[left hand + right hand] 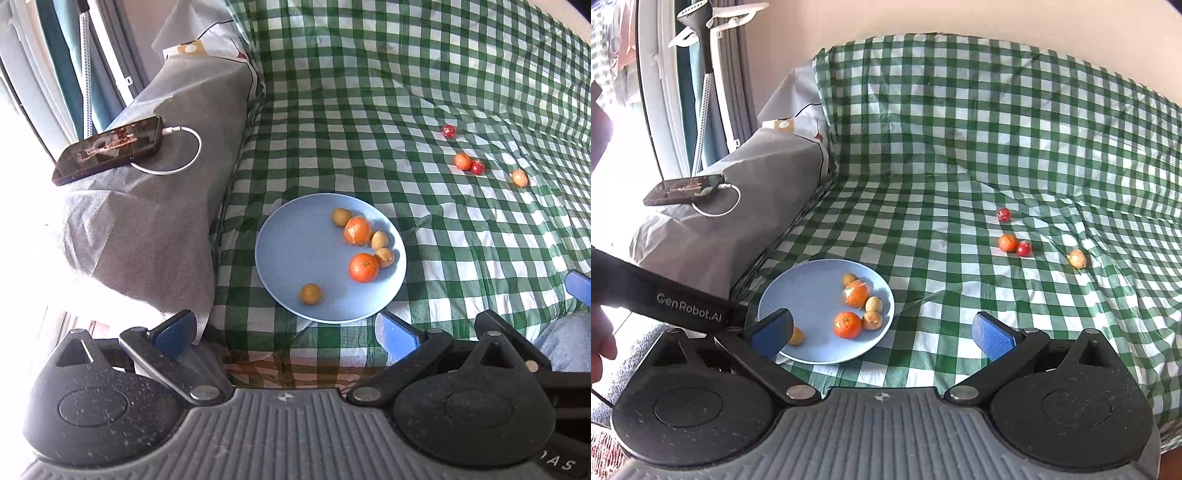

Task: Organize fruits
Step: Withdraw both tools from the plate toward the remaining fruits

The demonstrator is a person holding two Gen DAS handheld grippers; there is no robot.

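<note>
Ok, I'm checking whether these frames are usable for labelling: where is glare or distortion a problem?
Left wrist view: sunlight blows out the left edge beside the grey cushion, and the phone screen mirrors the room; the blue plate and its fruit are sharp. Right wrist view: same whiteout at the window side, fisheye bends the checked cloth, the loose fruits stay small but clear.
</note>
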